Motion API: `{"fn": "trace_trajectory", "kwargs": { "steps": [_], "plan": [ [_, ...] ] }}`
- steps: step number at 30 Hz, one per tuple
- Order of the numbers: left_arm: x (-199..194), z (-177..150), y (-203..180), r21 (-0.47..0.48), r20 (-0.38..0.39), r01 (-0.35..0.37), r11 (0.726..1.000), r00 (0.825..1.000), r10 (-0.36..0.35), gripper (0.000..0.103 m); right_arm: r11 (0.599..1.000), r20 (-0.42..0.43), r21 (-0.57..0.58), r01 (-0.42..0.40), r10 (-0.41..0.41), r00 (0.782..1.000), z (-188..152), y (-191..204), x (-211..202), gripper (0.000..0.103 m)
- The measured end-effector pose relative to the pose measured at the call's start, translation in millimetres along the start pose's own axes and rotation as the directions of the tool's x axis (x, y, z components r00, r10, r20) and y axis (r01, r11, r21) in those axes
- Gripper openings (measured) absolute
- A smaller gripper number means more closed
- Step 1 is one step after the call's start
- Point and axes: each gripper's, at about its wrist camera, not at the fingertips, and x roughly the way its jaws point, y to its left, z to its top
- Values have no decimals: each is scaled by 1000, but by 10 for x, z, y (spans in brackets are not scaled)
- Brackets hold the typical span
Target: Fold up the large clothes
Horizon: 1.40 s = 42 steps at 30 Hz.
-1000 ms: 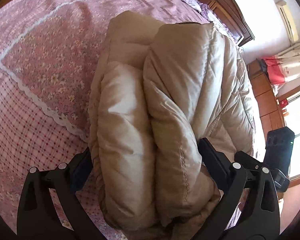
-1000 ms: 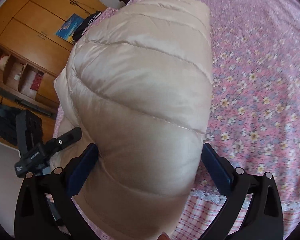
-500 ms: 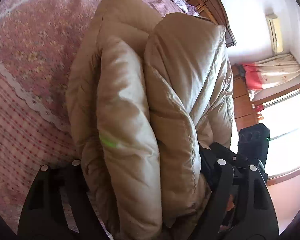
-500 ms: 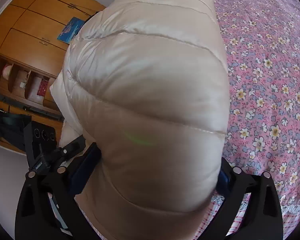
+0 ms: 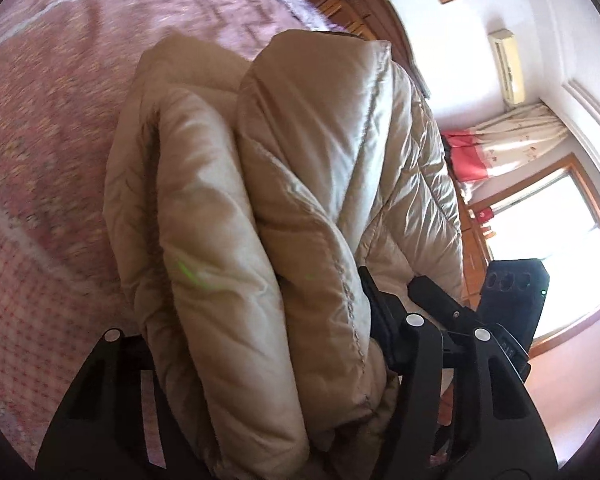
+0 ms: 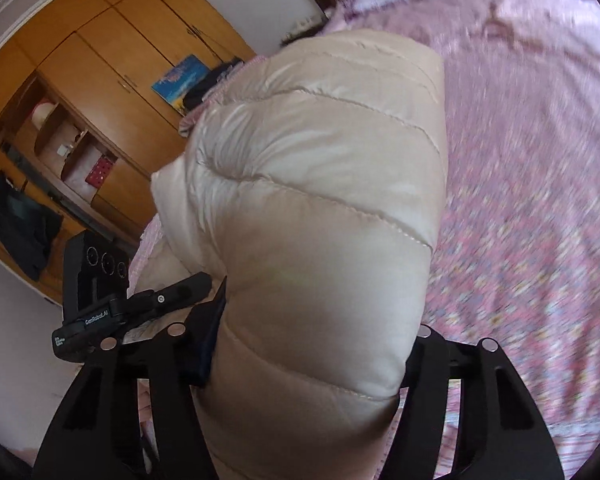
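- Daylight from blown-out wood-framed window [image 5: 556, 240]; sheen on beige quilted puffer jacket [image 5: 324, 152].
- Pink floral bedspread [image 6: 540, 160] motion-blurred.
- Fisheye bending, dark corner vignette.

I'm looking into a home bedroom. A pink floral bedspread [image 5: 52, 128] fills my left view from nine to eleven o'clock, with a dark wooden headboard [image 5: 352, 4] at twelve, a wall air conditioner [image 5: 507, 66] and curtained window [image 5: 556, 236] from one to three. My right view shows wooden wardrobes [image 6: 92, 64] at ten.
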Motion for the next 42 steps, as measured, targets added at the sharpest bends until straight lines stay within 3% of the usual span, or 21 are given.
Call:
{"fn": "trace_trajectory", "kwargs": {
  "steps": [7,12,16,19,22,27,33,38,40,42],
  "plan": [
    [294,182,-572,126,-23,36,991,999,-33,58,997,106,-13,78,-76,991,99,-170,-549,61],
    [636,204,-899,179,-82,61,982,996,-47,58,990,151,25,135,-137,979,120,-430,-839,61],
    [996,156,-995,219,-129,22,975,992,6,58,981,136,68,181,-189,973,21,-756,-948,61],
    [1239,35,-900,239,-152,-42,970,985,80,59,969,62,132,210,-220,974,-79,-1063,-836,64],
    [1281,-11,-867,268,-151,-75,961,981,119,62,959,29,184,217,-226,974,-222,-1305,-687,72],
    [1167,40,-913,273,-139,-116,955,978,158,65,952,32,170,253,-262,964,-239,-1228,-661,78],
    [807,-19,-1070,352,-68,-184,918,973,221,76,937,77,192,291,-310,947,-161,-1075,-838,88],
    [446,24,-1223,400,32,-260,879,962,270,80,916,205,221,335,-379,902,-49,-1162,-1177,89],
    [308,68,-1294,413,110,-316,854,948,298,80,916,217,218,338,-383,898,0,-1174,-1191,65],
    [223,165,-1408,429,168,-339,837,941,295,80,923,190,207,324,-362,912,39,-1202,-1079,60]
  ]
}}
